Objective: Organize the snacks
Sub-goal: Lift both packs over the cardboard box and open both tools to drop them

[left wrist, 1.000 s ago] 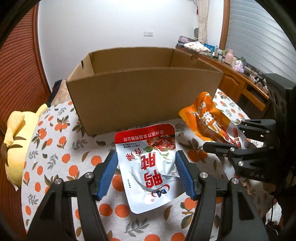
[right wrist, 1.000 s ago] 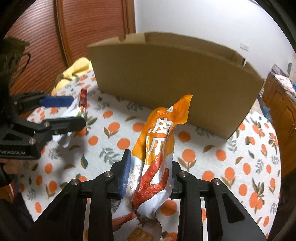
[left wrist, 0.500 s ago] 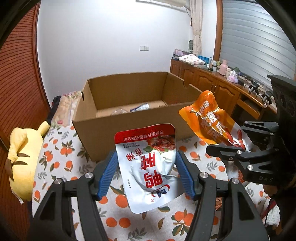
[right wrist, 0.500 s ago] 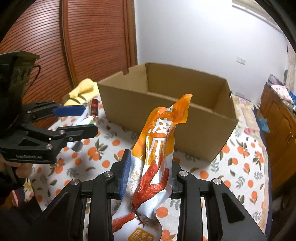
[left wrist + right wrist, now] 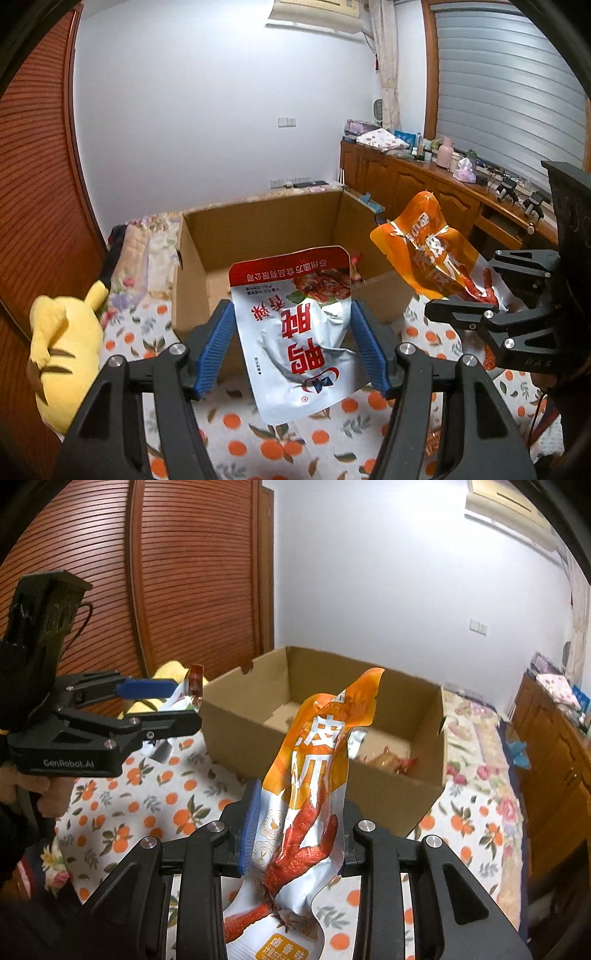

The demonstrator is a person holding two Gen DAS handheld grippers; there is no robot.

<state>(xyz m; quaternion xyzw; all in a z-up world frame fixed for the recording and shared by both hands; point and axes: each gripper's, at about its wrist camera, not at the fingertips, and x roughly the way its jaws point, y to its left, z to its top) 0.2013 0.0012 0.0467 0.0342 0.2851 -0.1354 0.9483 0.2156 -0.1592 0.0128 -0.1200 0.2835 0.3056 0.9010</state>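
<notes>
Left gripper [image 5: 291, 347] clamps a white-and-red snack pouch [image 5: 295, 332]; right gripper [image 5: 295, 827] pinches an orange pouch [image 5: 314, 775]. Both pouches hang short of the cardboard box [image 5: 402, 797] at 12 o'clock, which already holds some snacks; dropping these two in remains.

Yellow plush toy [image 5: 64, 354] on orange-print cloth [image 5: 280, 446]; wooden cabinets [image 5: 413, 188] behind.

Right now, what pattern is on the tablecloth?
White tablecloth with oranges and green leaves, clearest in the right wrist view.
</notes>
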